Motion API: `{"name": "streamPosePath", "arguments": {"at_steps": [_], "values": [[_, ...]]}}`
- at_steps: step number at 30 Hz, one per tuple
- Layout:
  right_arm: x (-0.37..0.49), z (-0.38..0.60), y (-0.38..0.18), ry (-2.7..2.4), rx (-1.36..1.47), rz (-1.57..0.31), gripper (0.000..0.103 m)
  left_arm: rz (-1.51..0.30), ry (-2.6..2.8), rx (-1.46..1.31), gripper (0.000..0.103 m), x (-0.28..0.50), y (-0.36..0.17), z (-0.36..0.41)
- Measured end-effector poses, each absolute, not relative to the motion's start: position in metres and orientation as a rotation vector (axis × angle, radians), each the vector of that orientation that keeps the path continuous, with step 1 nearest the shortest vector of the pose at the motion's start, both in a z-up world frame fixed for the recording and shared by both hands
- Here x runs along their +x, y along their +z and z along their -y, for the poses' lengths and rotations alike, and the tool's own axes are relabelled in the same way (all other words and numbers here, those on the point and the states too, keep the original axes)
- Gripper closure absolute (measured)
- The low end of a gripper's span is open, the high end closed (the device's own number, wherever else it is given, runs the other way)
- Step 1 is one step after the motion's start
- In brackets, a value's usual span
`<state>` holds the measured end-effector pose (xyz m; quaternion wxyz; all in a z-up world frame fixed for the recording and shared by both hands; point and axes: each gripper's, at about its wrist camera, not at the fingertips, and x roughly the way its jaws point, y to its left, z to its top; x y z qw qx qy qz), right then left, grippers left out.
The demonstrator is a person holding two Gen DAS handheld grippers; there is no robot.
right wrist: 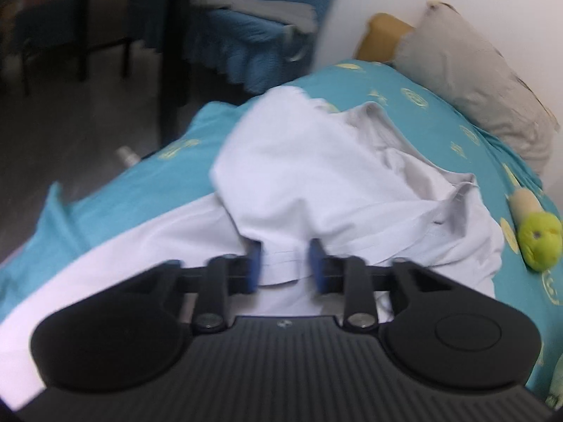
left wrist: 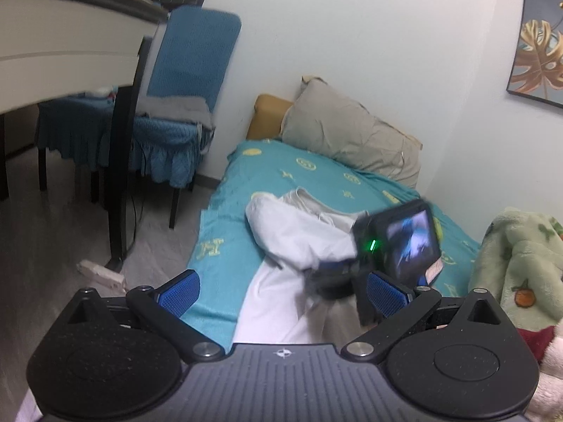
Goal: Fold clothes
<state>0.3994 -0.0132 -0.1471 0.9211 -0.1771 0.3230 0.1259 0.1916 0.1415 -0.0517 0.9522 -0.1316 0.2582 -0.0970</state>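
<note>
White garment (right wrist: 316, 176) heaped mid-bed on teal sheet (right wrist: 123, 193), lower part trailing toward near edge. Right gripper (right wrist: 285, 263) with blue pads either side of a garment fold; blurred, so contact not confirmable, jaws drawn near together around the cloth. Left gripper (left wrist: 281, 290) at near edge, jaws spread wide, nothing between. Grey pillow (left wrist: 348, 130) at far end against wall. Green plush toy (right wrist: 538, 235) near right edge
</note>
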Motion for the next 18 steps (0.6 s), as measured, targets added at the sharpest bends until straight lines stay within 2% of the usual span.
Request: {"name": "streamPosePath", "arguments": {"at_steps": [3, 11, 18], "values": [[0.405, 0.019, -0.128, 0.262, -0.303, -0.587, 0.098, -0.546, -0.196, -0.261, 0.001, 0.195, -0.056, -0.138], [0.485, 0.044, -0.088, 0.104, -0.234, -0.504, 0.098, -0.564, -0.212, -0.239, 0.001, 0.194, -0.065, -0.125], [0.552, 0.105, -0.115, -0.067, -0.085, -0.601, 0.098, -0.57, -0.218, -0.227, 0.001, 0.202, -0.076, -0.117]]}}
